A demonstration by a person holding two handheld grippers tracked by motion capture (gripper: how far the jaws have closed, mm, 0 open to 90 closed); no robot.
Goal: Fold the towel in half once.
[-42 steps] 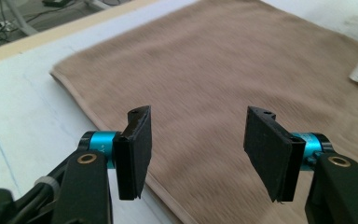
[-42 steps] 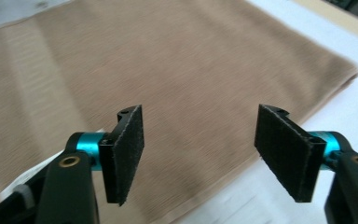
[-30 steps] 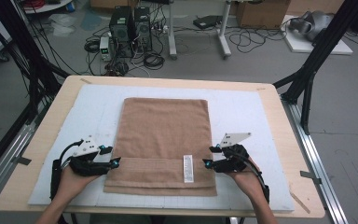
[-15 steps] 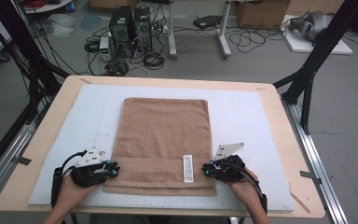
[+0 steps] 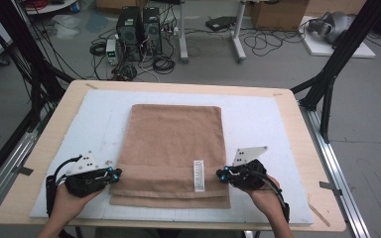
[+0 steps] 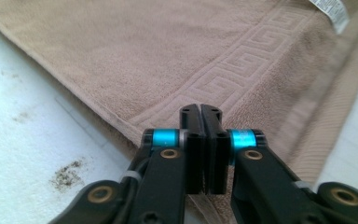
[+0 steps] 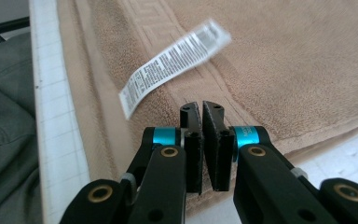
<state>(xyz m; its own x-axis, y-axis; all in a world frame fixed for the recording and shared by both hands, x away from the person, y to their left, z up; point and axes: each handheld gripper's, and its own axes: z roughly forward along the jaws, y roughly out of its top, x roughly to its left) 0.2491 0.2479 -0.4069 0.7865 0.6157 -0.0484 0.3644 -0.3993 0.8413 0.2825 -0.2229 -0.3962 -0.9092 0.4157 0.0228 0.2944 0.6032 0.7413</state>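
A tan towel (image 5: 173, 134) lies flat on the white foam board (image 5: 258, 124), and its white care label (image 5: 198, 175) sits near the front band. My left gripper (image 5: 115, 172) is at the towel's left edge near the front. Its jaws have just been closing and now stand together on the hem (image 6: 200, 112). My right gripper (image 5: 221, 174) is at the right edge beside the label (image 7: 168, 65). Its jaws have also just closed, with towel fabric (image 7: 284, 60) pinched low between them (image 7: 200, 109). The Greek-key border (image 6: 223, 74) runs just ahead of the left jaws.
The foam board rests on a wooden table (image 5: 305, 148) with black frame legs (image 5: 327, 89) at the right. Computers and cables (image 5: 139, 29) sit on the floor beyond. A second towel layer (image 5: 168, 202) shows along the front edge.
Both pairs of jaws went from open to closed on the towel's side edges. Both hands first drew toward the front edge, then lifted slightly.
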